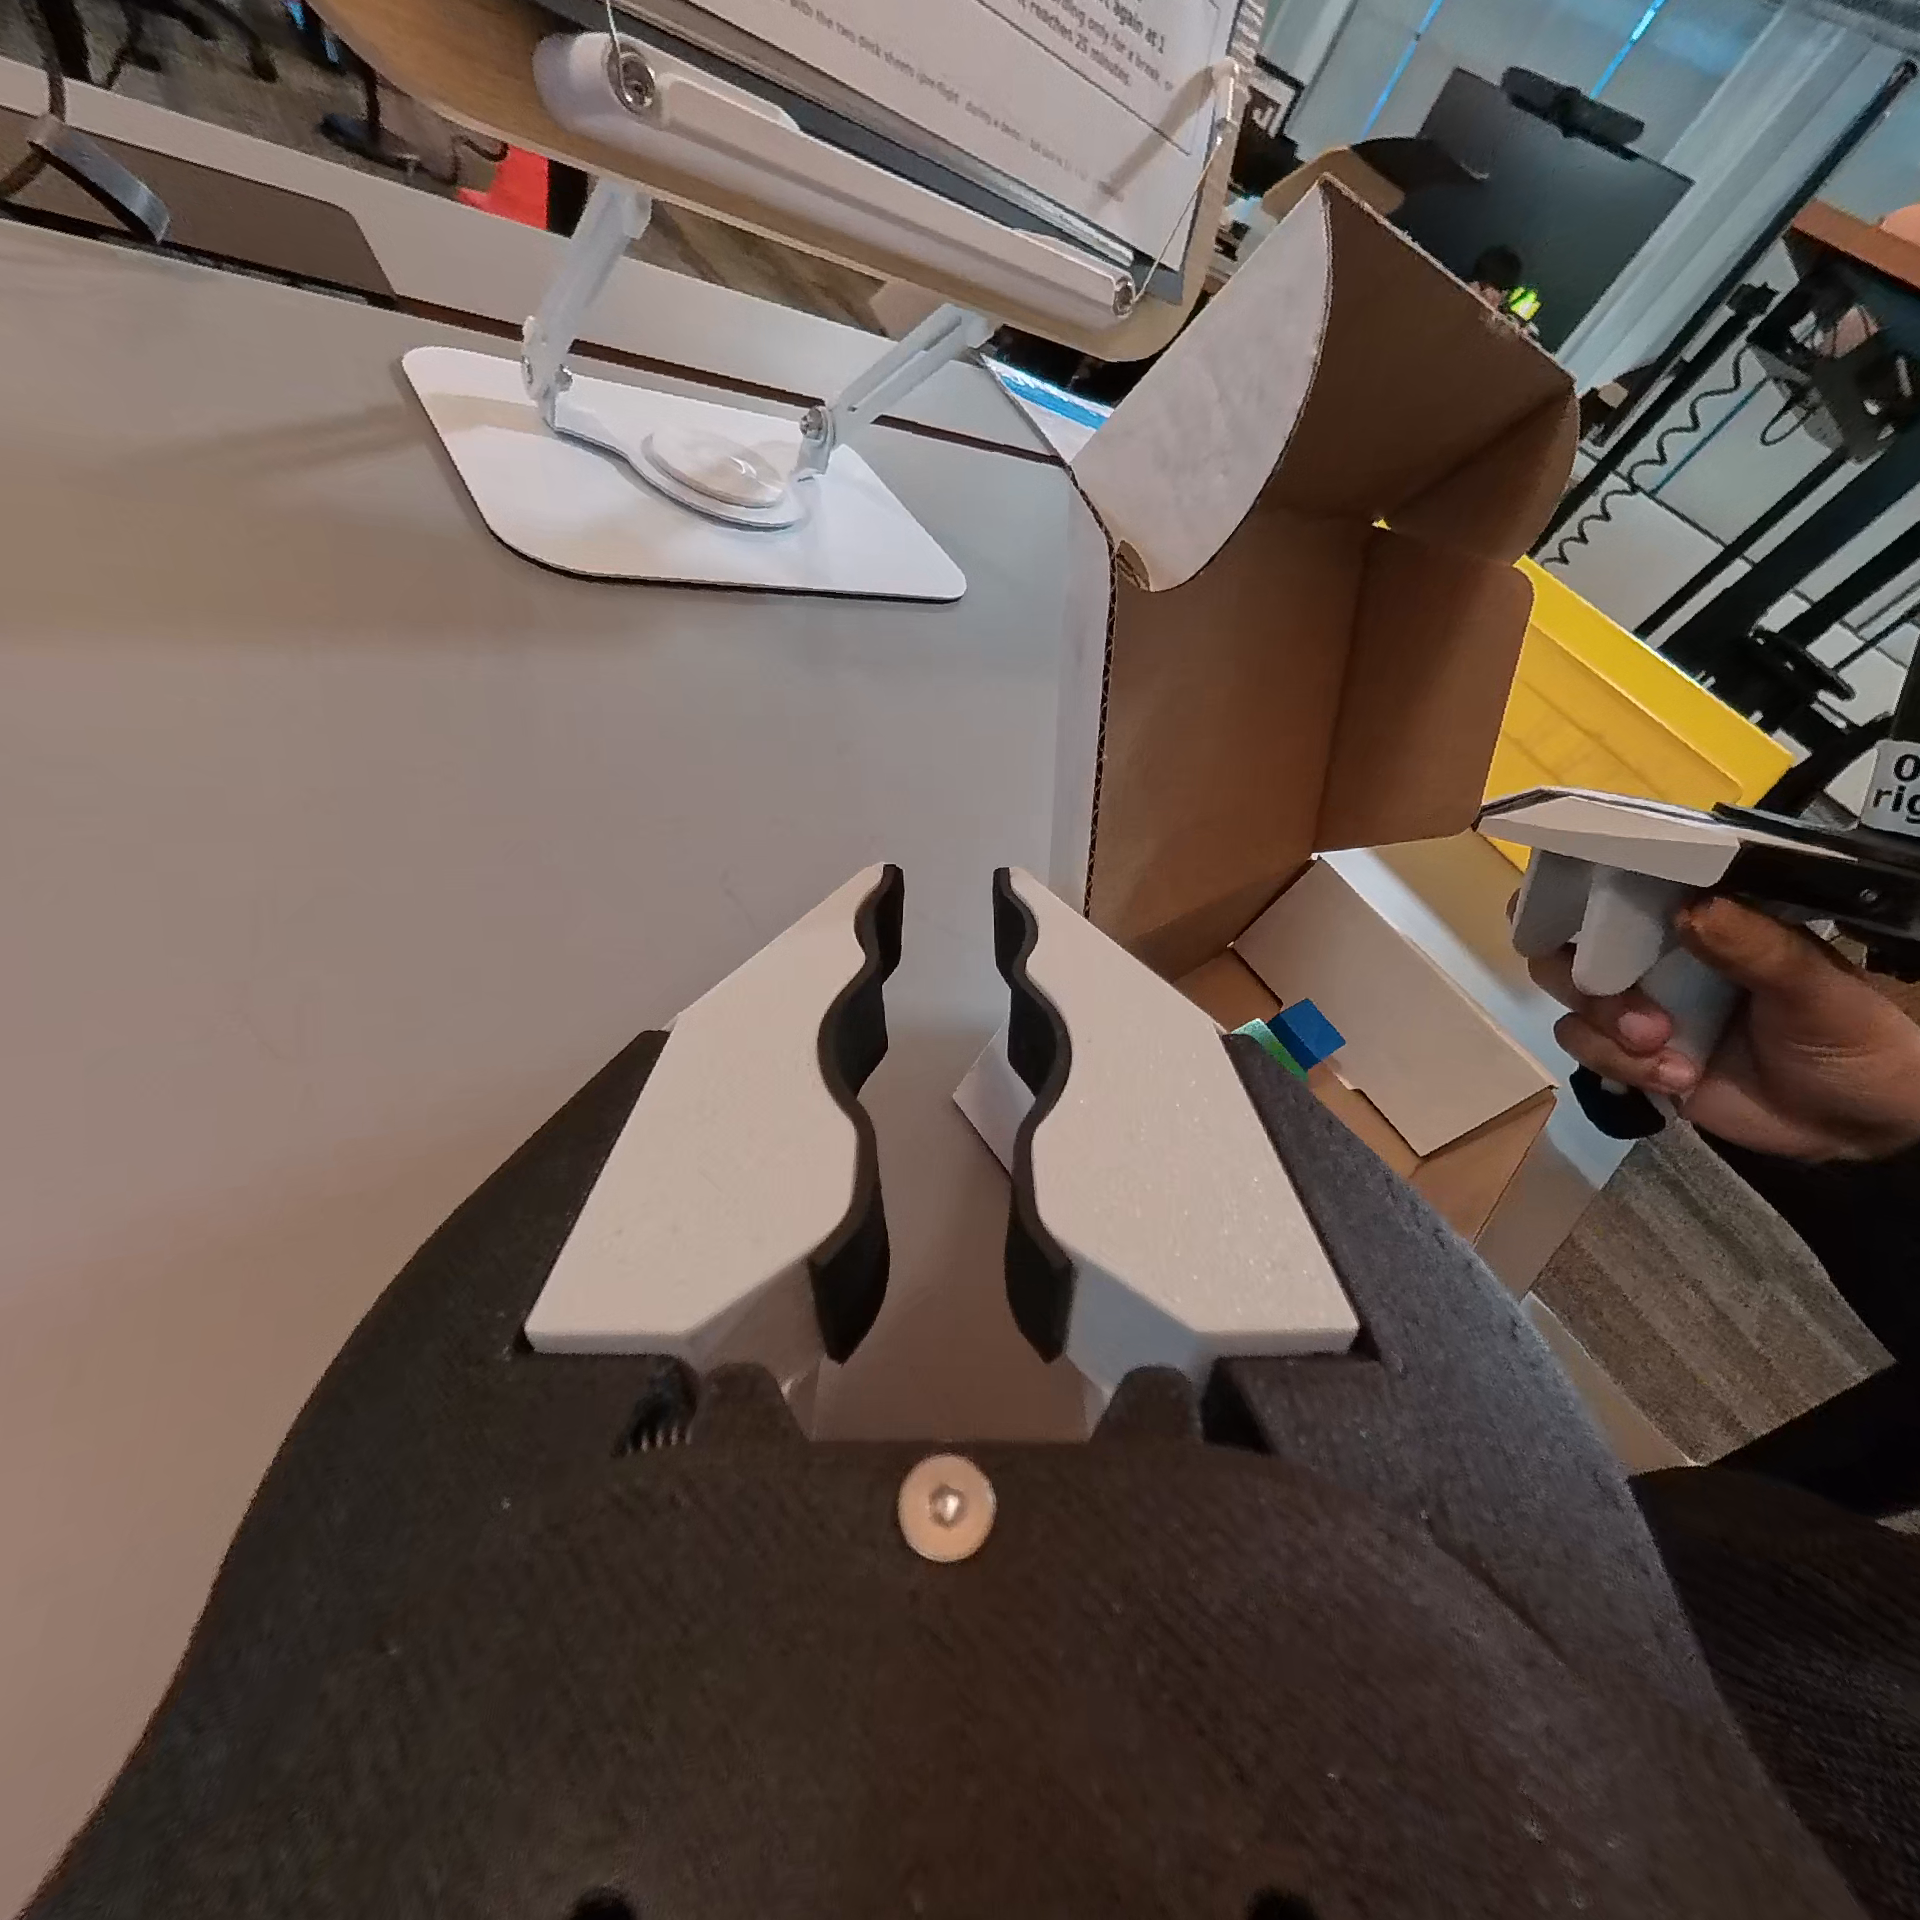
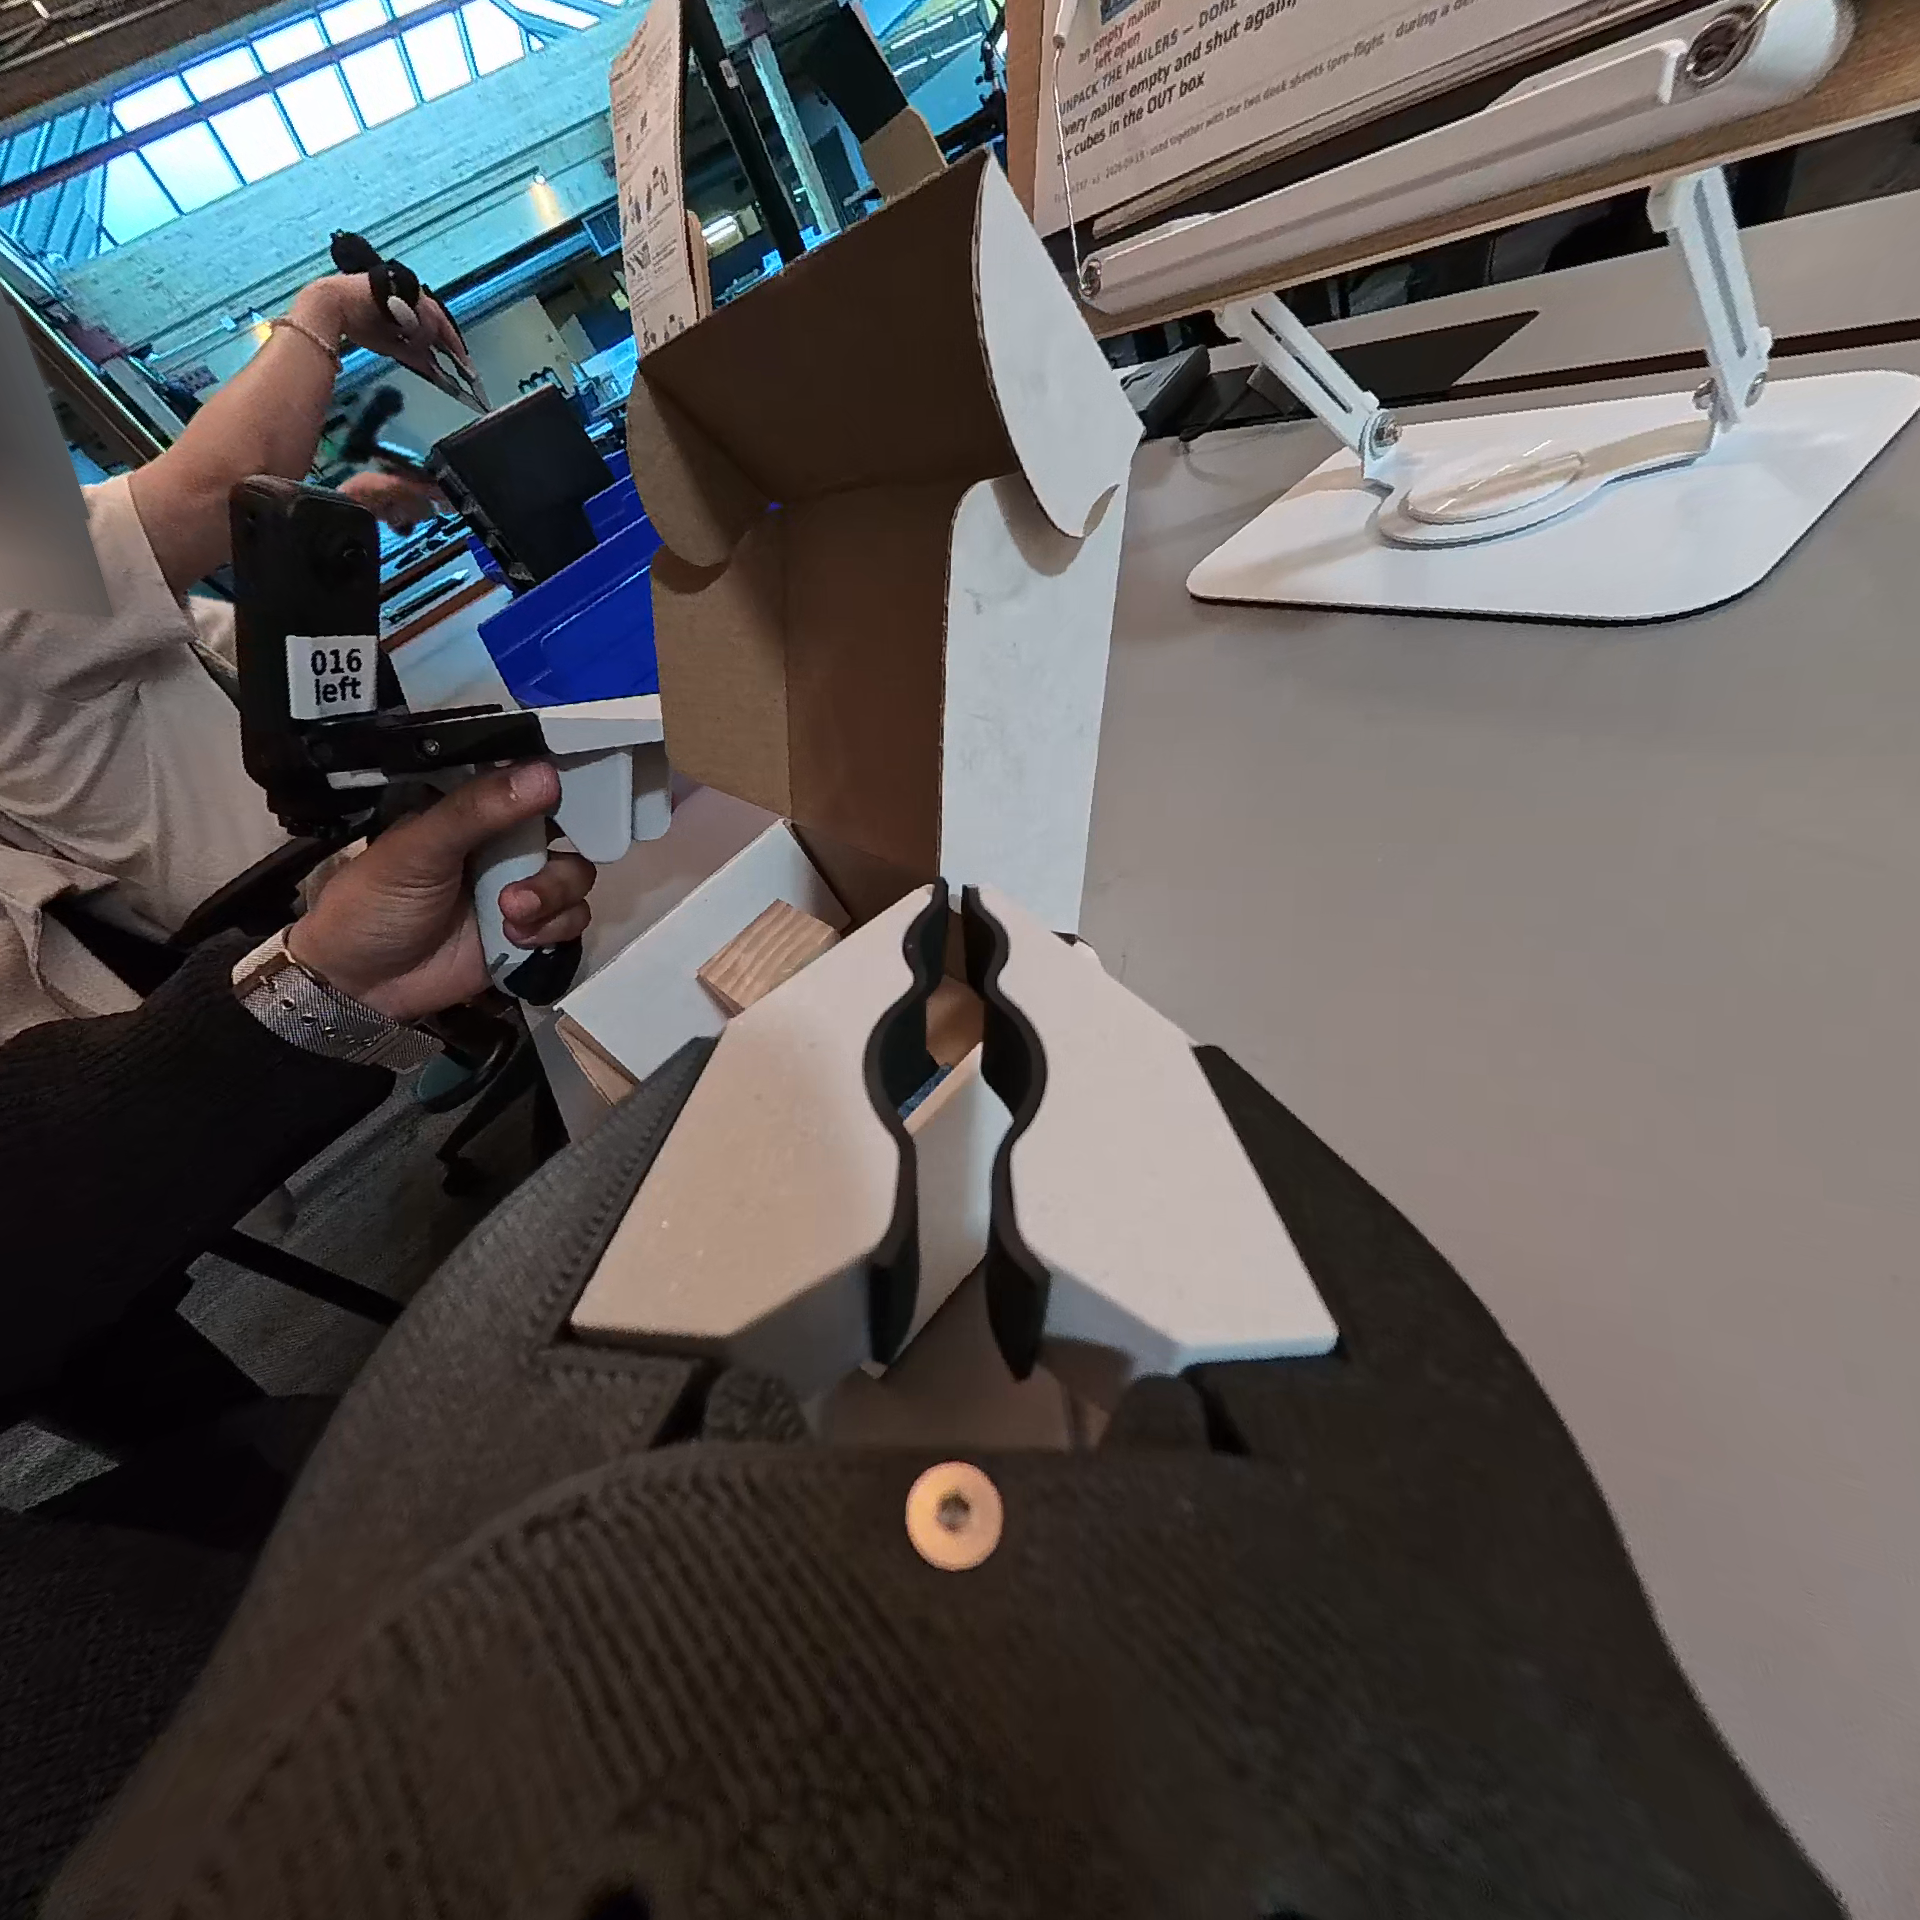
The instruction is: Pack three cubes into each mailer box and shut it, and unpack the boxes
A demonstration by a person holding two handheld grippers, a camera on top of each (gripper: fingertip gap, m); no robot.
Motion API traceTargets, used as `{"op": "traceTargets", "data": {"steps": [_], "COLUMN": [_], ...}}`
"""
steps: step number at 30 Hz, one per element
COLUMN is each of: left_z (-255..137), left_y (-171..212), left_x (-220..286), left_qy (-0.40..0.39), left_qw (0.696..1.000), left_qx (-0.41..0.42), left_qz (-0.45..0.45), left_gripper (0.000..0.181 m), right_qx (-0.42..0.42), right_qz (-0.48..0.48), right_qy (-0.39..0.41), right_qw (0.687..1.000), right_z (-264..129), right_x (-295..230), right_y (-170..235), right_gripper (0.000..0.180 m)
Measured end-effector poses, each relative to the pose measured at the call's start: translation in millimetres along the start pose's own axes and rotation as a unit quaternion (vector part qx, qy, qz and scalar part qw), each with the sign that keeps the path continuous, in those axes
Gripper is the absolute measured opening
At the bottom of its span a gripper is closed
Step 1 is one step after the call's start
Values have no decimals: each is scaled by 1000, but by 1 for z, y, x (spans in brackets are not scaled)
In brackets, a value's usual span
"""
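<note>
Left gripper (image 1: 948, 894) hovers, fingers slightly parted, empty; right gripper (image 2: 954, 902) pinches the white side wall of the open cardboard mailer box (image 2: 873, 582).

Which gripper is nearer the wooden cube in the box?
Right. The right gripper hovers just beside the wooden cube, over the box; the left gripper sits higher, beside the lid.

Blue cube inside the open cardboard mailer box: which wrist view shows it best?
The left wrist view: the small blue cube shows clearly in the open brown-and-white cardboard mailer box, beside something green. In the right wrist view only a blue sliver appears between the right tool's fingers; a pale wooden cube shows instead.
</note>
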State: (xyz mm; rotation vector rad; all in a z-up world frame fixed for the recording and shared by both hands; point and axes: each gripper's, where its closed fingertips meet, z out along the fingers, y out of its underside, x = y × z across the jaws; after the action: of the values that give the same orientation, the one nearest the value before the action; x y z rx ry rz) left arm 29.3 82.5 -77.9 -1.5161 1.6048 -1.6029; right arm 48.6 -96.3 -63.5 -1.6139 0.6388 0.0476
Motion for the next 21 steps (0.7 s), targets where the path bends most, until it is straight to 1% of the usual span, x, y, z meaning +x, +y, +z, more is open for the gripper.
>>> {"op": "traceTargets", "data": {"steps": [21], "left_z": [0], "left_y": [0], "left_x": [0], "left_qy": [0], "left_qw": [1000], "left_qx": [-1], "left_qz": [0], "left_gripper": [15], "right_qx": [-1], "right_qz": [1], "right_qy": [-2], "right_qw": [1000], "right_z": [0], "right_x": [-1], "right_y": [1], "right_gripper": [1]}}
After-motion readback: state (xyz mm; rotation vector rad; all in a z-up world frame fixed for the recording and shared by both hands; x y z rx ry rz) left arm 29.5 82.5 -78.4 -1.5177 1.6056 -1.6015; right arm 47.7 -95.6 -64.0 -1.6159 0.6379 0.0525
